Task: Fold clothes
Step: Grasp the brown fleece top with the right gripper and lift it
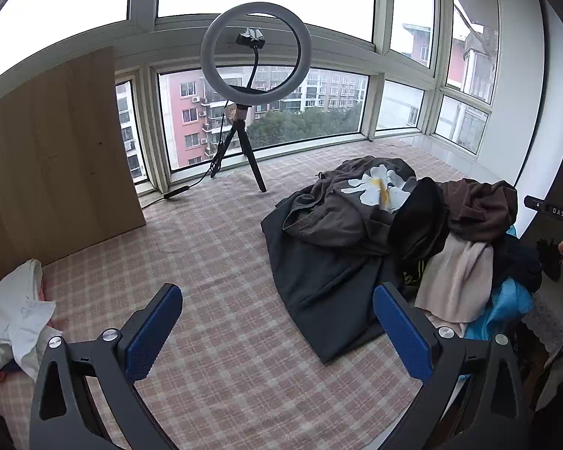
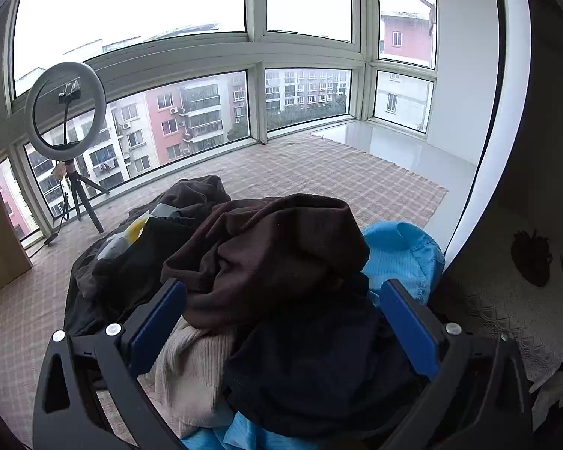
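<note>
2 grippers hang over a checked cloth (image 1: 214, 247) spread before a wide bay window. In the left wrist view, the left gripper (image 1: 277, 332) is held low and level above bare cloth, its blue pads (image 1: 152, 337) spread wide with nothing between them. The right gripper (image 2: 283, 322) hovers over the clothes pile (image 2: 266, 262), its pads equally wide apart; the garments fill the gap in the picture, though whether the pads touch the fabric is hard to tell from this angle.

The pile lies just right of the left gripper: a dark grey top with a white flower print (image 1: 379, 187) at the back, a brown garment (image 2: 274, 247) on top, a beige knit (image 2: 191, 371), a navy piece (image 2: 319, 371) and a blue garment (image 2: 401, 255) at the right edge. A white garment (image 1: 15, 311) lies crumpled well apart at the left.

1 ring light on a tripod (image 1: 255, 48) stands by the window, its cable trailing along the sill. A wooden board (image 1: 52, 157) stands at the left.
</note>
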Motion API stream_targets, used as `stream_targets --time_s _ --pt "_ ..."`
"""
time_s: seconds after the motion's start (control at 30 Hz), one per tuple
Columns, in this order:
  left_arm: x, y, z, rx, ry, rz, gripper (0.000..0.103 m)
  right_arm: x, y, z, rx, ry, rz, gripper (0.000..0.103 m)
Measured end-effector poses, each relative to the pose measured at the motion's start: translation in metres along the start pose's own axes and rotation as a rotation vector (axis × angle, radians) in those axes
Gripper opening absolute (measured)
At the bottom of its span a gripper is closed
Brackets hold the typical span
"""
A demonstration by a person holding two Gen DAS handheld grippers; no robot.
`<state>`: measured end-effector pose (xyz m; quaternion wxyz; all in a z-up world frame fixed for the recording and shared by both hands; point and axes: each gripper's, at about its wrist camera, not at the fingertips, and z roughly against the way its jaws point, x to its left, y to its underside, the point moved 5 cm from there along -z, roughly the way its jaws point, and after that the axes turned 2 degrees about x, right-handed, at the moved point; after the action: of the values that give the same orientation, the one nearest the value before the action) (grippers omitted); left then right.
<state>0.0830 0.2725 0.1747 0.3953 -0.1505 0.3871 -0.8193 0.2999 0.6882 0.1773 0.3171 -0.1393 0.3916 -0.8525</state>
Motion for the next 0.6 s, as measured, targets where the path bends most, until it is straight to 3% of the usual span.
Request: stream_targets --time_s 0.13,0.23,0.3,0.37,0.4,0.47,0.6 --pt "0.006 0.001 -0.001 0.012 -0.025 0.005 0.102 -0.011 -0.030 -0.064 0.097 0.025 0.034 0.103" --pt "0.018 0.004 0.000 0.025 -0.064 0.017 0.102 0.002 -0.031 -0.119 0.272 -0.080 0.054 0.103" --pt "0.031 0.007 0.002 0.036 -0.098 0.036 0.102 0.012 -0.029 -0.136 0.306 -0.080 0.098 0.100" --pt "0.048 0.012 0.004 0.052 -0.137 0.067 0.102 0.021 -0.034 -0.136 0.295 -0.132 0.127 0.064" --pt "0.057 0.014 0.006 0.058 -0.155 0.082 0.102 0.023 -0.038 -0.135 0.302 -0.167 0.124 0.022" --pt "0.075 0.017 0.011 0.064 -0.184 0.113 0.102 0.023 -0.053 -0.126 0.295 -0.189 0.087 0.020" --pt "0.105 0.020 0.025 0.053 -0.229 0.165 0.102 0.026 -0.113 -0.089 0.163 -0.195 0.045 0.015"
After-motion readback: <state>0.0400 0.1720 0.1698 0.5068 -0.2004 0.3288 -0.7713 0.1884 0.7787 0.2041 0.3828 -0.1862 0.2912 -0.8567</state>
